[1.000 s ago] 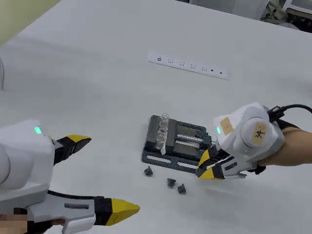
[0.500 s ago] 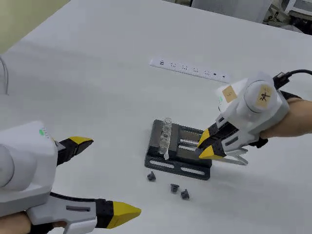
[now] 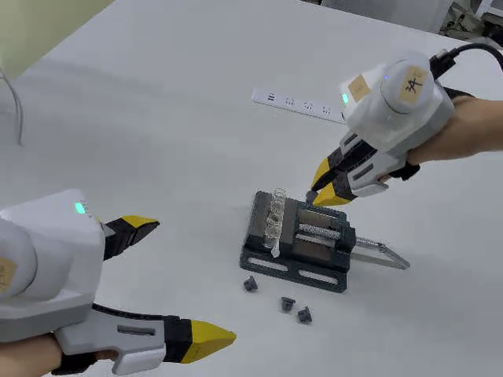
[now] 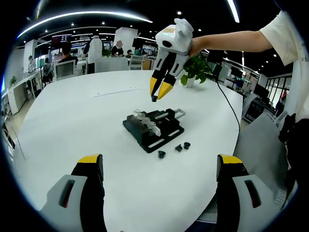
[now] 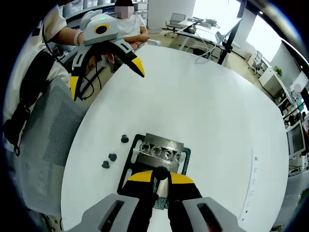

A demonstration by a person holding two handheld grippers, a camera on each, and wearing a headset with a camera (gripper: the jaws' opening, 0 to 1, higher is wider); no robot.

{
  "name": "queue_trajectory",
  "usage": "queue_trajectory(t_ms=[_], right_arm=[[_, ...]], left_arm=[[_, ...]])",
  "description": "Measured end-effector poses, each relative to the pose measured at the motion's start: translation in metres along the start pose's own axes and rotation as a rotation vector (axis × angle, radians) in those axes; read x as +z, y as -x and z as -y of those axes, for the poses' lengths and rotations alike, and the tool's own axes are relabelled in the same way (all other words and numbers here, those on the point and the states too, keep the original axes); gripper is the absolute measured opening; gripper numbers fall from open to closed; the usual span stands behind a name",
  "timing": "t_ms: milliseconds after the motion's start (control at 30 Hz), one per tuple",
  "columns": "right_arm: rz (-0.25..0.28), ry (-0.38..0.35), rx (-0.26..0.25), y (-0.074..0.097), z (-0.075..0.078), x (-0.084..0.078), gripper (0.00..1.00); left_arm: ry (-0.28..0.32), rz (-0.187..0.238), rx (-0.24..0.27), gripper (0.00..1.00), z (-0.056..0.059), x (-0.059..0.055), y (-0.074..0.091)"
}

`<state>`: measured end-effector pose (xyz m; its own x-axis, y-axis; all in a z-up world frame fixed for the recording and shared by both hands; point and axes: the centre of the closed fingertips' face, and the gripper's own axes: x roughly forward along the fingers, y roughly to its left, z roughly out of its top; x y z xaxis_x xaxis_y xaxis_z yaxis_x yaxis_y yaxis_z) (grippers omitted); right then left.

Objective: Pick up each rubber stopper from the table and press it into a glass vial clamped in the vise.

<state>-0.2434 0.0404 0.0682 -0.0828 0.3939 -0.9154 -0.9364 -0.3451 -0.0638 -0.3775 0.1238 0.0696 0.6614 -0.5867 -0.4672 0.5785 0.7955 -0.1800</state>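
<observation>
Counter (image 3: 157,118) of plain white spreads beneath both tools as a person works a stoppering job. The black vise (image 3: 302,247) sits directly below the right gripper (image 3: 324,192), whose jaws are pinched narrow on a dark rubber stopper (image 5: 161,174) and hover above the clamp, clear of it. The left gripper (image 3: 187,281) hangs well short of the vise, nearer the person, its jaws spread wide and carrying nothing. A row of four glass vials (image 3: 275,216) stands upright in the vise, just ahead of the right jaws' tips in the right gripper view; all four mouths look open. Three more stoppers (image 3: 288,303) lie loose on the counter, between the vise and the left jaws. The step in hand appears to be seating the held stopper. Done well, that likely means centring the tips over one vial mouth, keeping the stopper square to it, and descending straight with gentle pressure, since glass could crack or tilt in the clamp under a skewed push. Which end of the stopper faces down cannot be told.
</observation>
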Motion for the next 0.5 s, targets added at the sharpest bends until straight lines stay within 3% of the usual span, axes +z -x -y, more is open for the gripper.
queue_trajectory(t_ms=[200, 500], right_arm=[[-0.011, 0.022, 0.005, -0.008, 0.017, 0.007, 0.06], [-0.024, 0.039, 0.03, -0.024, 0.028, 0.011, 0.06]], left_arm=[[0.011, 0.009, 0.01, 0.97, -0.001, 0.003, -0.003], [0.029, 0.006, 0.011, 0.97, -0.001, 0.001, -0.006]])
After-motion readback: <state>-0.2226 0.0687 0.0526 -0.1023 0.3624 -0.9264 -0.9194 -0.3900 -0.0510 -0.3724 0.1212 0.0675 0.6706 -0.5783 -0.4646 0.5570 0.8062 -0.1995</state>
